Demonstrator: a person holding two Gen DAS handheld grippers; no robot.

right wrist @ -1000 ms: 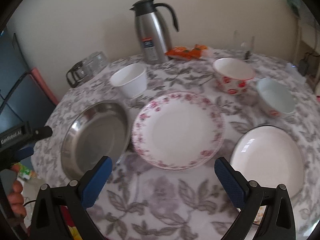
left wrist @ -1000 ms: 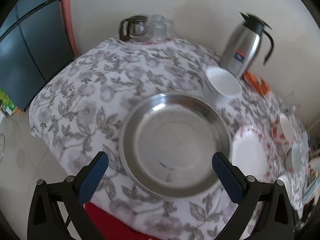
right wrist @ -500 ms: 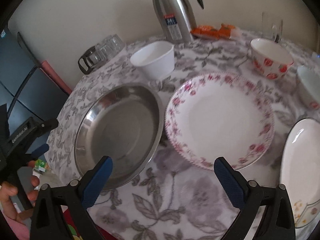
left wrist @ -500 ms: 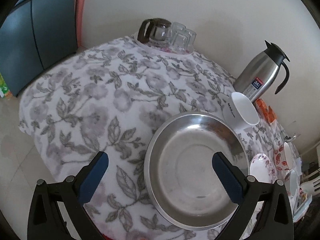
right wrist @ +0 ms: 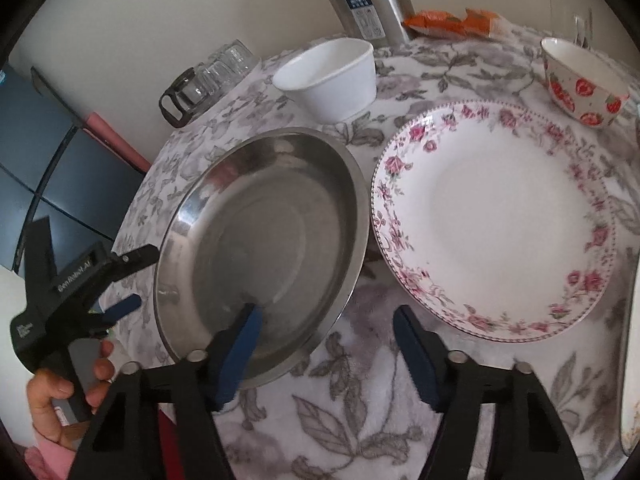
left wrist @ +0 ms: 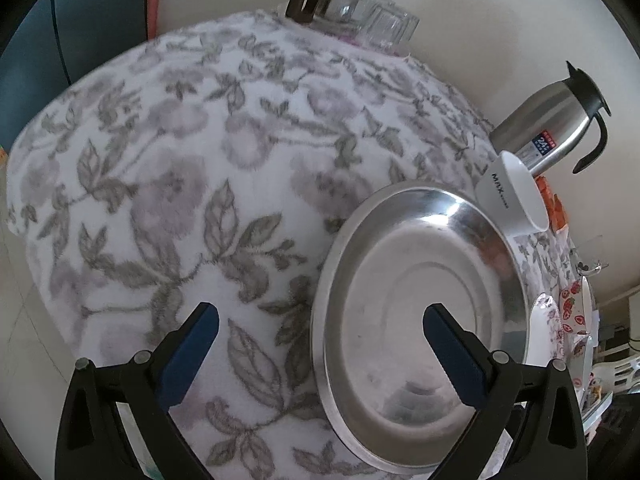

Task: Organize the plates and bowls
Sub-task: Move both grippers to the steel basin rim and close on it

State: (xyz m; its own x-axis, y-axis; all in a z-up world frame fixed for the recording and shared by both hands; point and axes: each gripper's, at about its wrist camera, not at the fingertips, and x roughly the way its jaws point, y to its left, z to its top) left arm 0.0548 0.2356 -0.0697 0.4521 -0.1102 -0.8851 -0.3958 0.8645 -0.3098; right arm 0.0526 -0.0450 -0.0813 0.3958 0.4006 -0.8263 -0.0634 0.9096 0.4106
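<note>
**Steel plate sitting between two open hand-held grippers**

Steel plate (right wrist: 260, 248) is lying on the counter (right wrist: 360, 420), with the right hand-held gripper (right wrist: 326, 354) and left hand-held gripper (left wrist: 320, 350) both gaping, straddling its rim. Beside it are sitting a floral plate (right wrist: 492, 216) and white bowl (right wrist: 328, 78), holding nothing.

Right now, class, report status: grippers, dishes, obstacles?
Both hand-held grippers open, straddling steel plate rim. Floral plate beside it, untouched. White bowl close behind.

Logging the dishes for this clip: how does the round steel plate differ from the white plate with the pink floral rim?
The round steel plate is bare reflective metal; the white plate with the pink floral rim is glazed with a rose border. The steel plate looks deeper with steeper walls; the floral plate is shallow. Both grippers flank the steel plate's rim; none nears the floral one. Both are round and empty.
</note>
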